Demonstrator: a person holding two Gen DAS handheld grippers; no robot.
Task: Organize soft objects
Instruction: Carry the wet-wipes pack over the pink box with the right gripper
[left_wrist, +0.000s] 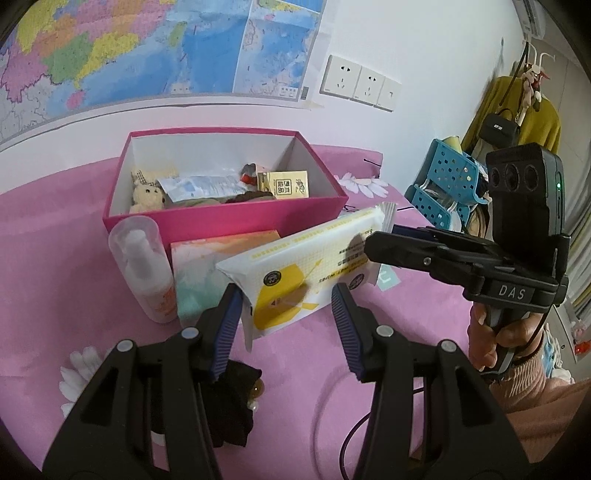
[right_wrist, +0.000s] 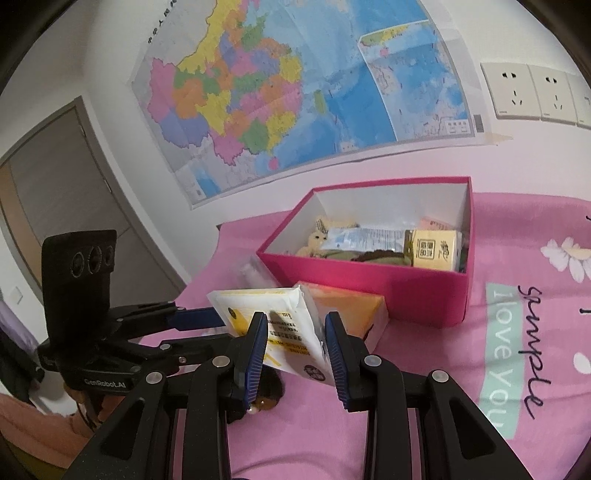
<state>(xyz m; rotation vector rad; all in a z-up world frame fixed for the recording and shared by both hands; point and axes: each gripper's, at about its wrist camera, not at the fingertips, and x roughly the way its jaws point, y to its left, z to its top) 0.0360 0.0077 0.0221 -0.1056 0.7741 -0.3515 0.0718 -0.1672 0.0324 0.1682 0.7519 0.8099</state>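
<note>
A white and yellow wet-wipes pack (left_wrist: 295, 266) hangs above the pink bedspread (left_wrist: 55, 258), carried at both ends. My left gripper (left_wrist: 286, 306) is shut on its near, yellow-printed end, the blue pads pressing both sides. My right gripper (left_wrist: 380, 240) comes in from the right and clamps the far end. In the right wrist view the pack (right_wrist: 291, 325) stands edge-on between my right gripper's (right_wrist: 295, 339) pads, while the left gripper (right_wrist: 210, 326) grips the other end. Behind it stands an open pink box (left_wrist: 221, 218) holding a small teddy bear (left_wrist: 147, 195), flat packets and a gold carton (left_wrist: 288, 184).
A white bottle with a clear cap (left_wrist: 147, 266) and an orange-and-teal tissue box (left_wrist: 199, 266) stand against the pink box's front wall. A black cloth item (left_wrist: 236, 398) lies under my left gripper. A blue perforated basket (left_wrist: 443, 181) stands far right; a thin cable (left_wrist: 351, 424) crosses the bedspread.
</note>
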